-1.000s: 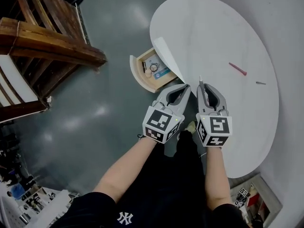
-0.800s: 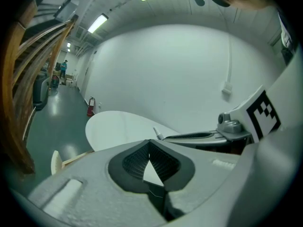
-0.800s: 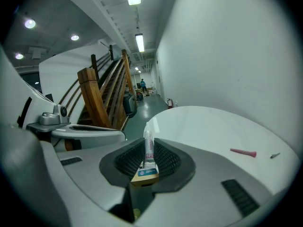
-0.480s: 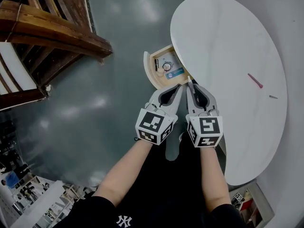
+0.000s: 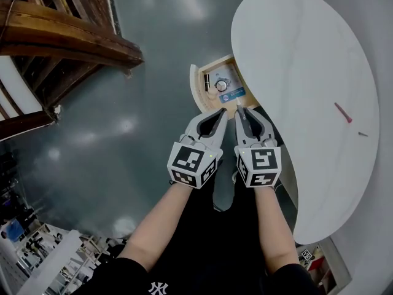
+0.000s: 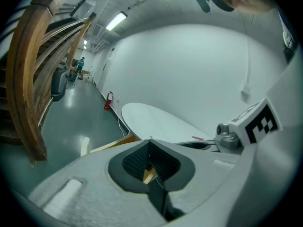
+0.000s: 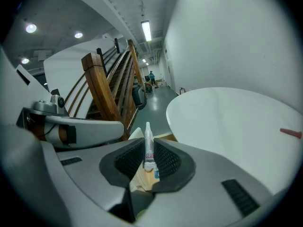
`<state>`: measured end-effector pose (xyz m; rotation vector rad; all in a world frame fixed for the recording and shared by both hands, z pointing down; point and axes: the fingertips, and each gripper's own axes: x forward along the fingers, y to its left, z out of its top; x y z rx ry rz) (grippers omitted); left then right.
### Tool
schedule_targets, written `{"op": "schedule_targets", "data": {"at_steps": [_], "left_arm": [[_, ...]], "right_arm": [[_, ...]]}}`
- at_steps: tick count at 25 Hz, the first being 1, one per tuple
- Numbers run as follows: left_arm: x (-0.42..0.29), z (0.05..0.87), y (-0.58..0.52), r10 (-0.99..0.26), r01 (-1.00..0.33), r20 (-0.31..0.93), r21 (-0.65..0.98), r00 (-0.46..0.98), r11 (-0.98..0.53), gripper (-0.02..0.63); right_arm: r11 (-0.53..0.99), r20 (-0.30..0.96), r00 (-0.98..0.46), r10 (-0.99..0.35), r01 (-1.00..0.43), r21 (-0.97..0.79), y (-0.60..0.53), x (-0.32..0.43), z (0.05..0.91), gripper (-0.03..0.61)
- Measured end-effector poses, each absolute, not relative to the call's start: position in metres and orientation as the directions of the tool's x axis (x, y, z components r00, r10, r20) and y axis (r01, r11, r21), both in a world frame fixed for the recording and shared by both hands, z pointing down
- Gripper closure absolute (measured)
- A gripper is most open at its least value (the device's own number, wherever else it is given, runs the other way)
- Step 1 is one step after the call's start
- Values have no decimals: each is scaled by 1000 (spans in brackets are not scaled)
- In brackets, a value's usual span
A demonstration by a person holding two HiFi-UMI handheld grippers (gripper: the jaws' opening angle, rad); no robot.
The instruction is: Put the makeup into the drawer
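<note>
We see a white oval table (image 5: 295,72) filling the head view's right. On it lie a slim red stick (image 5: 343,112) and, just lower right, a tiny dark stick (image 5: 363,134); a pale wooden drawer (image 5: 198,91) stands open at its left edge.

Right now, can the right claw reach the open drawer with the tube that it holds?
Probably yes. The drawer stands open just ahead of the right claw, which is shut on the white tube. Nothing lies between them; the table covers only its inner end.
</note>
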<state>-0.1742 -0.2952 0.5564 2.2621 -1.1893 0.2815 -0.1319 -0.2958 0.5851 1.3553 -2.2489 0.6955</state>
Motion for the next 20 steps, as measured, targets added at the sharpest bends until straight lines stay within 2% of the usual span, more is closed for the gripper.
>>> {"op": "schedule_targets", "data": {"at_steps": [20], "left_arm": [[-190, 615, -336, -683, -805, 434, 396, 587, -441, 603]], "right_arm": [[376, 704, -399, -587, -905, -199, -321, -144, 707, 503]]}}
